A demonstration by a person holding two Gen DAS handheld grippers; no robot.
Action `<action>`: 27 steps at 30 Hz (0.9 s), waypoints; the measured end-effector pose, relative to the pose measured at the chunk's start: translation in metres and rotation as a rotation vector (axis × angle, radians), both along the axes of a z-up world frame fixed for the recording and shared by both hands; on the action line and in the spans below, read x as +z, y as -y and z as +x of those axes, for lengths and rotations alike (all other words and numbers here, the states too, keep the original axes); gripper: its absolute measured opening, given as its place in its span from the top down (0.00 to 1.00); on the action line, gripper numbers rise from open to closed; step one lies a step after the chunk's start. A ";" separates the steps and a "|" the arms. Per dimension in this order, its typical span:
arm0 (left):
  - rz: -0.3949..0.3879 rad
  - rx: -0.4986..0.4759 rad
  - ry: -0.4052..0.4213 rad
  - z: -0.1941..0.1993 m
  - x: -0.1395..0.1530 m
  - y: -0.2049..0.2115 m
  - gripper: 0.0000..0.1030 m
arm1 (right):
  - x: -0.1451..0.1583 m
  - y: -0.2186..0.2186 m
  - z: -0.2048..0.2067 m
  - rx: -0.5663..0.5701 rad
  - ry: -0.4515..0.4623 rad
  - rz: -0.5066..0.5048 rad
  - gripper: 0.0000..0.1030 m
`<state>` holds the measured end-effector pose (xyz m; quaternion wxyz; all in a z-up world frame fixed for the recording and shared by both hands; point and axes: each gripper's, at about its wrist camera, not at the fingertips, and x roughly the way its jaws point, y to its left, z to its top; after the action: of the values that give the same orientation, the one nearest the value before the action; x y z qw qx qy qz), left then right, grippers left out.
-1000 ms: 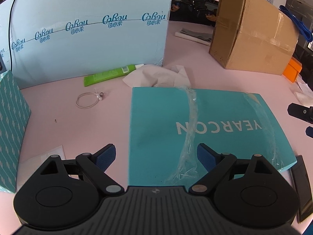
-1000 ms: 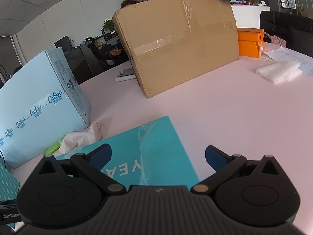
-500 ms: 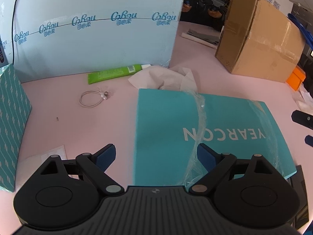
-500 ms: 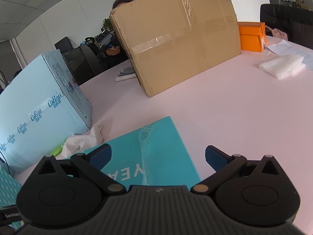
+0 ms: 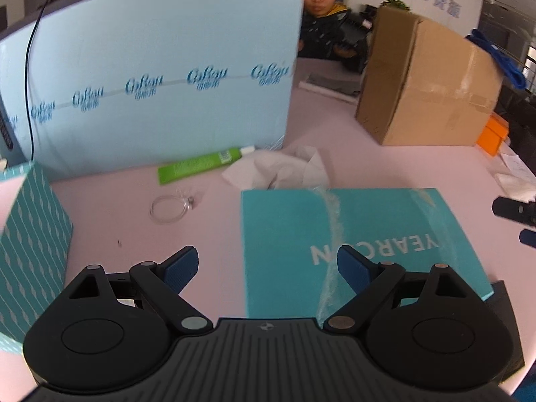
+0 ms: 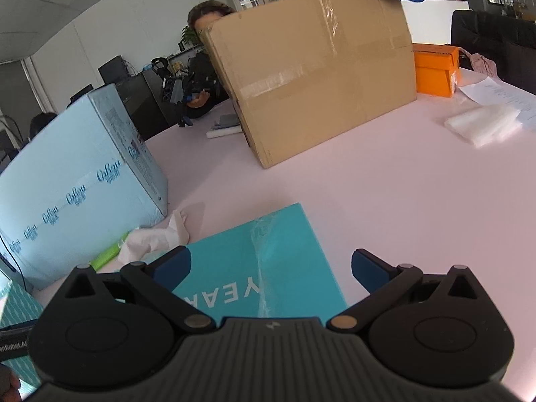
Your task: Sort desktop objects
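Pulling back is what both grippers seem to be doing: compared with a second ago, each camera sees more of the pink table (image 5: 100, 221) and the things on it look smaller, so both hands have lifted a bit. The left gripper (image 5: 266, 264) has its jaws spread wide with nothing between them, same for the right gripper (image 6: 271, 266). Nobody's holding anything.

The teal YEARCON box (image 5: 361, 234) lies flat near the front edge of the table, loose plastic wrap trailing over it, and hasn't budged. Behind it, toward the big light-blue Cobou carton (image 5: 160, 80), sit a crumpled tissue (image 5: 278, 167), a green tube (image 5: 201, 164) and a little clear ring-shaped loop (image 5: 169, 206) (can't tell exactly what it is). A striped teal box (image 5: 30, 244) stands at the left edge.

My read: the rise means they're between picks, scanning for the next target. Sorting looks barely underway, since the small stuff is all scattered.
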<state>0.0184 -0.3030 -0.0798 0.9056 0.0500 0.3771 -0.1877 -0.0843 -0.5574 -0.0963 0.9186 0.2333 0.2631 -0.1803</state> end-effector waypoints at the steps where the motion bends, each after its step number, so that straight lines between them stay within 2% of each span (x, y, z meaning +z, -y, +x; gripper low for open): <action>1: 0.002 -0.008 0.009 -0.001 0.004 0.001 0.14 | 0.005 0.002 -0.001 -0.010 0.007 0.003 0.00; 11: 0.002 -0.061 0.105 -0.014 0.037 0.003 0.14 | 0.045 0.009 -0.010 -0.071 0.105 -0.025 0.00; 27: -0.035 -0.053 0.196 0.003 0.069 0.002 0.11 | 0.061 0.016 0.000 -0.078 0.195 0.002 0.00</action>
<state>0.0215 -0.3053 -0.0110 0.9336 0.0624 0.2819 -0.2123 -0.0844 -0.5732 -0.0352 0.9319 0.2607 0.1635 -0.1920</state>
